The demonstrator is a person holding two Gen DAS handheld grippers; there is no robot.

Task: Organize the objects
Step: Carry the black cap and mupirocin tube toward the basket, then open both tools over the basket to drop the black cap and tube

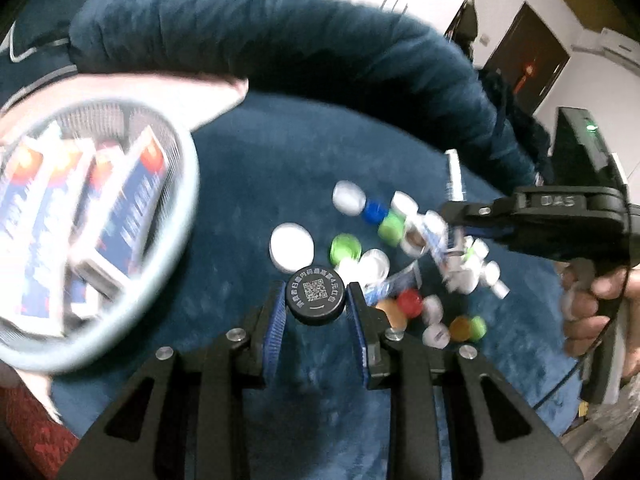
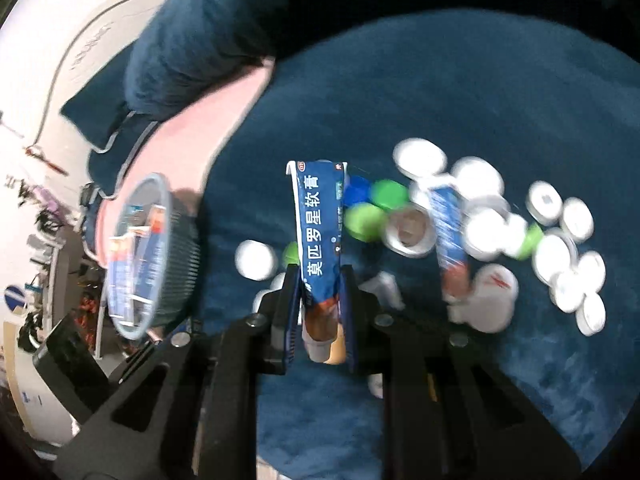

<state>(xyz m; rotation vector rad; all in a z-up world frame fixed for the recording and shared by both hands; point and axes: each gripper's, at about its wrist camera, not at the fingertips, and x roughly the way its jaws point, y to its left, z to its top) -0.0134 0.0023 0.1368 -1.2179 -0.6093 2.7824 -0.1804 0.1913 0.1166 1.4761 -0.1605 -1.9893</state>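
Observation:
My left gripper (image 1: 317, 289) is shut on a black bottle cap (image 1: 316, 302) with a printed code on its top, lifted above the blue plush surface (image 1: 248, 200). Beyond it lies a blurred pile of white, green, blue, red and orange caps (image 1: 400, 264). My right gripper (image 2: 320, 280) is shut on a blue ointment tube (image 2: 318, 220), which stands upright between the pads with its nozzle end down. The same gripper (image 1: 452, 220) reaches in from the right in the left wrist view. A second blue tube (image 2: 448, 236) lies among white caps (image 2: 560, 248).
A round mesh basket (image 1: 194, 200) (image 2: 180, 264) holding blue boxes sits at the left on a pink pad (image 2: 208, 120). A thick blue plush bolster (image 1: 320, 40) curves behind the pile. A hand (image 1: 592, 312) grips the right tool's handle.

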